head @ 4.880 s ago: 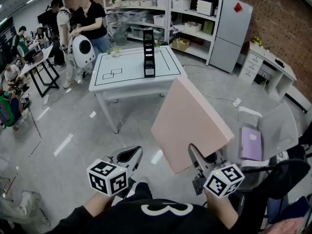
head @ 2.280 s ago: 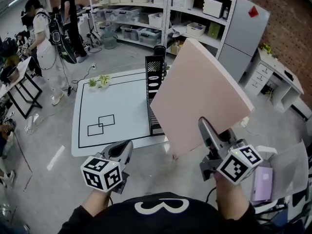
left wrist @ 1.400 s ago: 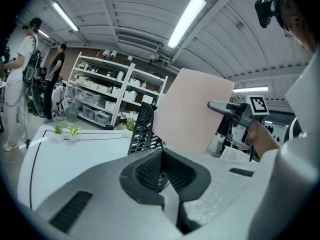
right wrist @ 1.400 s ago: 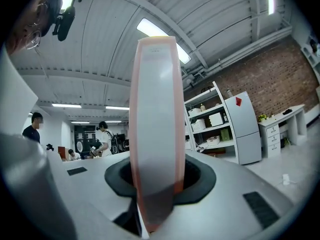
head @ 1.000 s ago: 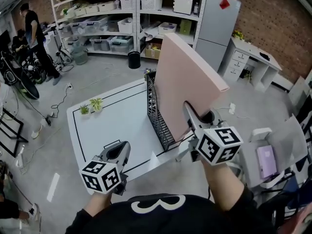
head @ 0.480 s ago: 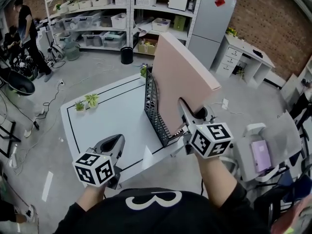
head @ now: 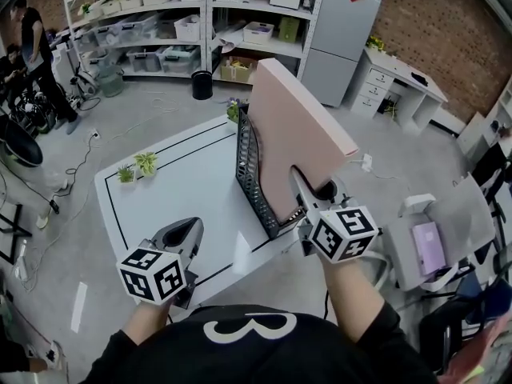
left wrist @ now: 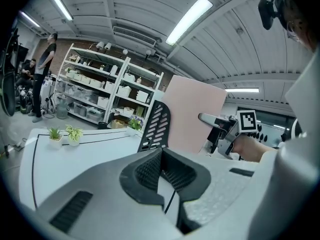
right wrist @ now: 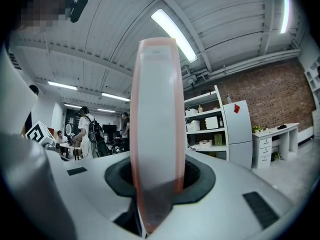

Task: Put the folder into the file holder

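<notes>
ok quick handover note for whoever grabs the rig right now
Right tongs: shut on the pink folder, held upright on edge.
Left tongs: shut, empty, by the near edge of the table.
File holder stands on the table; the folder's lower end is right at it, not seated.
Done: folder picked up, at the holder.
Left: lower it in, release.

A white table marked with black lines is seen, with two small green potted plants set near its far corner. Behind it, white shelving stocked with plastic bins, a tall grey refrigerator and a red brick wall are shown.
</notes>
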Demonstrator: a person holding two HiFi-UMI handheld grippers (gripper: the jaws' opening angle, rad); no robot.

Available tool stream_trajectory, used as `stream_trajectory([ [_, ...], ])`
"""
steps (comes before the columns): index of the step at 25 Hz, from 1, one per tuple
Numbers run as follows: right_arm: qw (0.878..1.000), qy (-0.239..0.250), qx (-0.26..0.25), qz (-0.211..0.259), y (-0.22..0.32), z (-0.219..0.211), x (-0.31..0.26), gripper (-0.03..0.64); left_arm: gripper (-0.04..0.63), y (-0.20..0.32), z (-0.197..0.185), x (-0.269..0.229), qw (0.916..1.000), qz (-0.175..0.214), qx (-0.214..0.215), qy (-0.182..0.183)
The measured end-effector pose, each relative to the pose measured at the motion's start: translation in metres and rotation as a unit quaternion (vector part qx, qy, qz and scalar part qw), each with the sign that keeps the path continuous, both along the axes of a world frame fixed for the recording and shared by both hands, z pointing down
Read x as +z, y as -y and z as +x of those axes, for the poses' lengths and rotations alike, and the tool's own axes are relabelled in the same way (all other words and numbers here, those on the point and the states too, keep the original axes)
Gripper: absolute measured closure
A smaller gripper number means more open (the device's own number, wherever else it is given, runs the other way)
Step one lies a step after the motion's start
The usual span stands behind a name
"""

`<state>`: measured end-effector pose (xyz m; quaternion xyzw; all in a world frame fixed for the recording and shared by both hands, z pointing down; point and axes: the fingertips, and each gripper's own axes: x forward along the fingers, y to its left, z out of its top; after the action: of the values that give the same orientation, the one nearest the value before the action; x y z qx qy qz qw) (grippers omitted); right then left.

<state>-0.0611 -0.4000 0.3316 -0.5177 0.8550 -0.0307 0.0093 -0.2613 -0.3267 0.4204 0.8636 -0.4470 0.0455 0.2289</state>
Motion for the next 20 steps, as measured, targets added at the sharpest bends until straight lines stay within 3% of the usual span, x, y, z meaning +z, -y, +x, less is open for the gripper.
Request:
stream_trajectory([
  [10, 1.000, -0.005, 0.001, -0.031, 0.009, -0.007, 0.046, 0.480, 0.589, 0.009, -0.008, 0.018, 0.9998, -0.017, 0.005, 0.000],
  [20, 1.000, -0.014, 0.001, -0.026, 0.018, -0.011, 0.056, 0.477, 0.589, 0.019, -0.012, 0.034, 0.9992, -0.037, 0.012, 0.005],
])
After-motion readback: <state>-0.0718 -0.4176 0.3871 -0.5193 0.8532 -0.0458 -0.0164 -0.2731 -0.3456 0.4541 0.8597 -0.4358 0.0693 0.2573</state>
